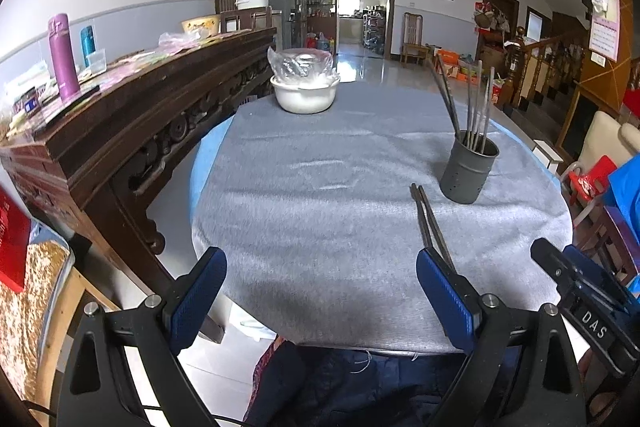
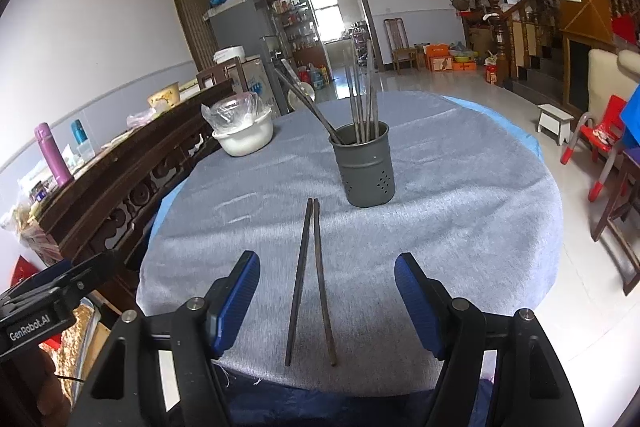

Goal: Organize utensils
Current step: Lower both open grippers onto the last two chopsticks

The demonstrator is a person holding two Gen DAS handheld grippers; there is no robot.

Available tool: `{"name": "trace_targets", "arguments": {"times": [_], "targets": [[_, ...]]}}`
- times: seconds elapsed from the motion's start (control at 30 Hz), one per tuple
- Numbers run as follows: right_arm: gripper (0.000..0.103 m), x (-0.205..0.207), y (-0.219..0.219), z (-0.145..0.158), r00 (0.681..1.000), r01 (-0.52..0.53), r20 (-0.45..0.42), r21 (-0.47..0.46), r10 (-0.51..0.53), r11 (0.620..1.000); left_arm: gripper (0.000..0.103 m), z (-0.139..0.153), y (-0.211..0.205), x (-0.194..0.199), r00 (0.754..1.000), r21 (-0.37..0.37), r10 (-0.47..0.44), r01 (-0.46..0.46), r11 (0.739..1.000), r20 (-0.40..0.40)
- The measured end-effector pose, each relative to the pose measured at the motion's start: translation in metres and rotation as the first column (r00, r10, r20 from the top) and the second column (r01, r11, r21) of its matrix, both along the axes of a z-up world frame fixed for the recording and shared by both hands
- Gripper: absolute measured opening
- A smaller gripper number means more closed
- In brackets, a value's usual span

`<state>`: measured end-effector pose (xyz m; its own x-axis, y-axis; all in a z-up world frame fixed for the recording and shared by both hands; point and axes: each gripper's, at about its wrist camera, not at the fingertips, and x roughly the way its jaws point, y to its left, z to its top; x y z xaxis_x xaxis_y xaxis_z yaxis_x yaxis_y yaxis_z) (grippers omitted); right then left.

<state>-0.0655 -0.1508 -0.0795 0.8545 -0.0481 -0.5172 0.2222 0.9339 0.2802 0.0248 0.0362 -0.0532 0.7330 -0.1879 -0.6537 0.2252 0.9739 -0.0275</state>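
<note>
Between my right claw (image 2: 326, 301) pads: chopstick pair (image 2: 312, 279) flat on desk (image 2: 460, 211), holder (image 2: 365, 165) ahead. Both claws open, empty. Risk: thin sticks roll, splay, slip as I pinch.

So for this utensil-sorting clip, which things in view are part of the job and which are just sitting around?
Part of the job:
- pair of chopsticks lying loose on the grey cloth, between the open right gripper fingers
- grey holder with more chopsticks standing in it
- left gripper, open, holding nothing

Just lying about:
- white bowl with plastic wrap
- purple flask on the wooden sideboard
</note>
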Motion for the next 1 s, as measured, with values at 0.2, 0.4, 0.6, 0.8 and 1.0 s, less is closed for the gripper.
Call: {"name": "trace_targets", "arguments": {"times": [0.2, 0.4, 0.6, 0.8, 1.0], "targets": [[0.074, 0.022, 0.004, -0.003, 0.999, -0.011, -0.051, -0.019, 0.010, 1.000, 0.096, -0.012, 0.010, 0.010, 0.999, -0.020, 0.018, -0.019, 1.000, -0.045], [0.073, 0.039, 0.008, -0.015, 0.994, -0.036, -0.106, -0.007, 0.035, 0.999, 0.096, -0.026, 0.011, 0.020, 0.994, -0.027, 0.008, -0.011, 1.000, -0.113], [0.068, 0.041, 0.001, -0.021, 0.994, -0.033, -0.101, -0.009, 0.032, 0.999, 0.096, -0.046, -0.002, 0.033, 0.978, -0.026, -0.041, 0.036, 0.999, -0.205], [0.056, 0.048, -0.025, -0.033, 0.993, -0.006, -0.121, 0.057, 0.013, 0.998, 0.096, -0.054, -0.032, 0.049, 0.967, 0.004, -0.093, 0.097, 0.995, -0.236], [0.053, 0.054, -0.041, -0.043, 0.991, -0.014, -0.133, 0.106, 0.028, 0.994, 0.096, -0.065, -0.049, 0.063, 0.953, 0.018, -0.104, 0.114, 0.993, -0.286]]}}
